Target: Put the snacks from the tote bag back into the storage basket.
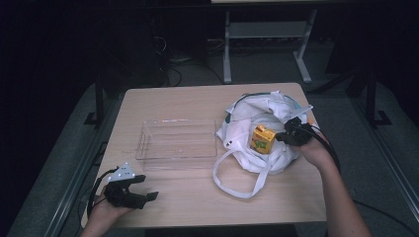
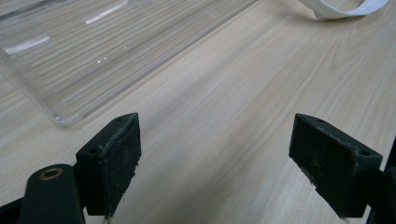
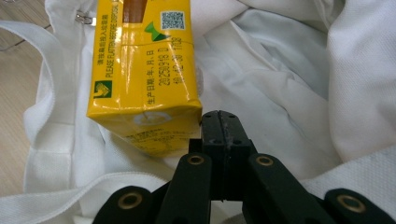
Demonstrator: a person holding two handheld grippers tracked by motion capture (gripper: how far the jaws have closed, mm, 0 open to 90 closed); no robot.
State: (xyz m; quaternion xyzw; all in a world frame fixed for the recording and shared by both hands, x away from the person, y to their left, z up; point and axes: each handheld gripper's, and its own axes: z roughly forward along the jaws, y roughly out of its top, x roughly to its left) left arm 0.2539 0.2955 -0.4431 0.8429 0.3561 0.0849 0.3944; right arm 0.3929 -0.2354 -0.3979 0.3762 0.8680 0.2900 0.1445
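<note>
A yellow drink carton (image 1: 262, 139) stands tilted on a crumpled white cloth bag (image 1: 242, 129) at the table's right. My right gripper (image 1: 282, 138) is just right of it and shut. In the right gripper view the jaws of the right gripper (image 3: 219, 123) are pressed together with nothing visible between them, and the carton (image 3: 142, 70) has its lower corner against the left jaw, with the bag (image 3: 289, 79) behind. My left gripper (image 1: 147, 187) rests near the front left edge, open. In its own view the left gripper (image 2: 215, 158) has only bare wood between its pads.
A clear plastic tray (image 1: 143, 154) lies empty at the table's middle; its corner (image 2: 65, 116) is just ahead of the left jaws. The bag's white strap (image 1: 237, 185) loops toward the front edge. The wooden table (image 1: 197, 207) has dark floor all around.
</note>
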